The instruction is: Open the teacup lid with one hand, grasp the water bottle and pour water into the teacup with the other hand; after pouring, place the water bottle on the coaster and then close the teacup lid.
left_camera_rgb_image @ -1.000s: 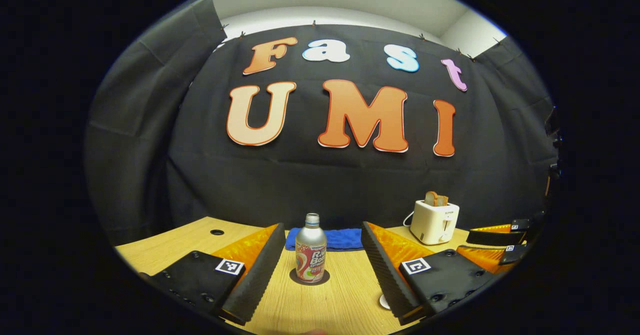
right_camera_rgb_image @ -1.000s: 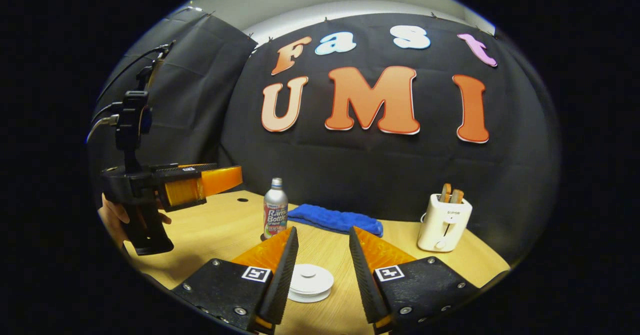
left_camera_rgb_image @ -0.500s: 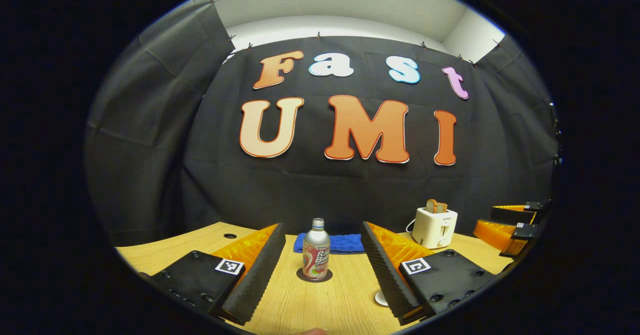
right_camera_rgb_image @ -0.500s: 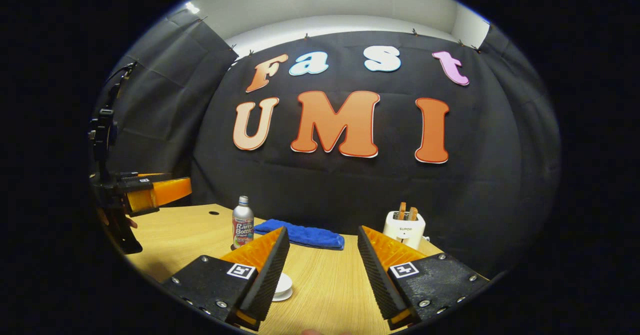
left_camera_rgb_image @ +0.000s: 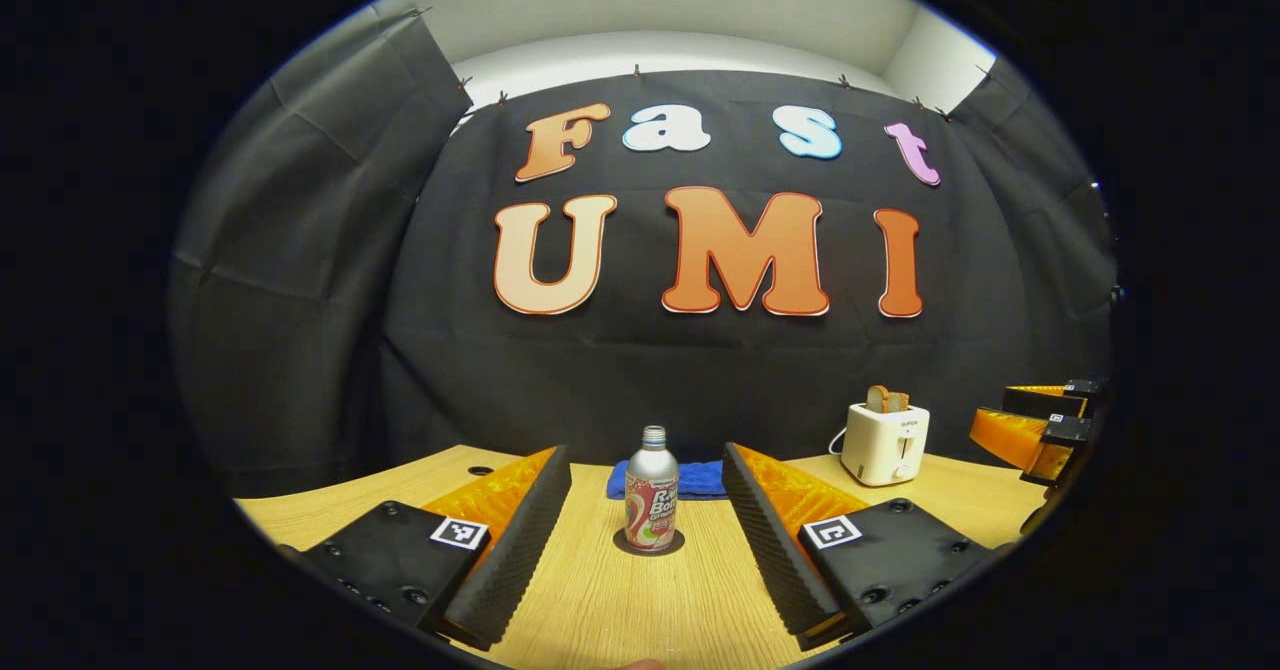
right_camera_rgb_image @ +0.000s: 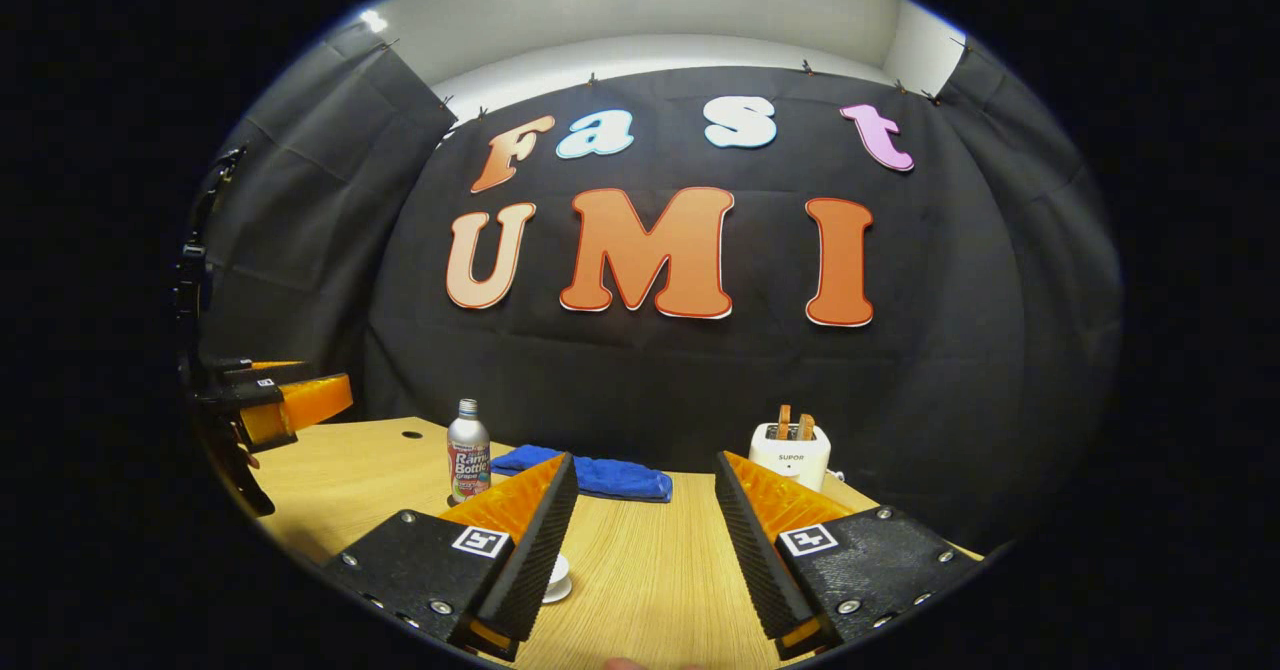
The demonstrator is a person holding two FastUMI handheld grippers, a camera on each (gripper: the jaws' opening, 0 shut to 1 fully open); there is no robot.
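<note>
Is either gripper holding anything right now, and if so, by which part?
Nothing is held. The left gripper and right gripper are both open and empty; the water bottle stands free on its coaster.

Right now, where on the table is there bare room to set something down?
Bare wood lies between the bottle and the toaster, in front of the blue cloth. More lies left of the bottle. It is tighter by the teacup.

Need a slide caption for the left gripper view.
Open left gripper faces bottle standing on coaster; toaster at right.
</note>
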